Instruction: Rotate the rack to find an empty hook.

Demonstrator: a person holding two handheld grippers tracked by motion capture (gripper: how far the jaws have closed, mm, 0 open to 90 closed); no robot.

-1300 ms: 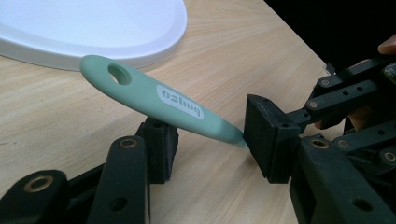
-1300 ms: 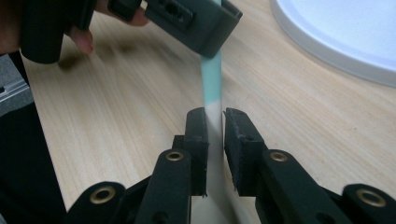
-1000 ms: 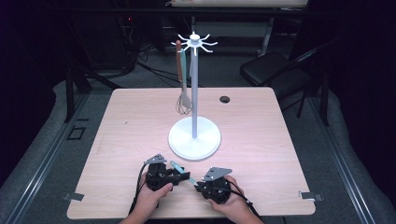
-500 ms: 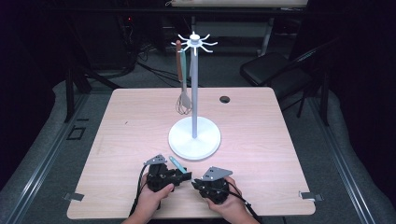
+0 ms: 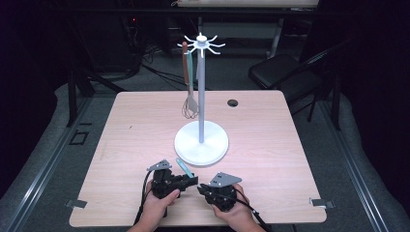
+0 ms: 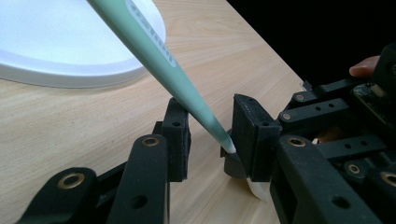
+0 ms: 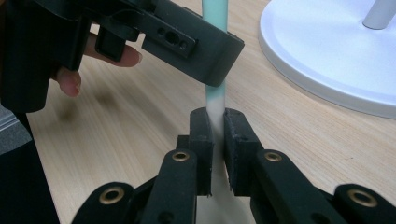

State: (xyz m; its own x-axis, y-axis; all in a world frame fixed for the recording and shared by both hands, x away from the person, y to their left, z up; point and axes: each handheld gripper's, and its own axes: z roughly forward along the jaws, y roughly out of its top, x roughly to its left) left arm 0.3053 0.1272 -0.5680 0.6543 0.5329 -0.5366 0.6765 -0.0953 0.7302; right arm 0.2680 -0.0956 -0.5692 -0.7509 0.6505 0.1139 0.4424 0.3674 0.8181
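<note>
The pale green handle (image 7: 215, 100) was clamped between the closed jaws of the right hand-held gripper (image 7: 215, 123), while the left hand-held gripper (image 6: 208, 135), whose jaws had just been closing, was held apart around it, one pad touching it, near the white stand base (image 6: 70, 44) on the tabletop (image 6: 70, 121).

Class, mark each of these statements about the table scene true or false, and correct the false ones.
1. The right tool clamps the pale green handle. True.
2. The left tool is fully shut on the handle. False: its jaws have just been closing, but a gap remains beside the handle.
3. A whisk hangs from the white stand. True.
4. The stand lies tipped over. False: it is upright on the table.
</note>
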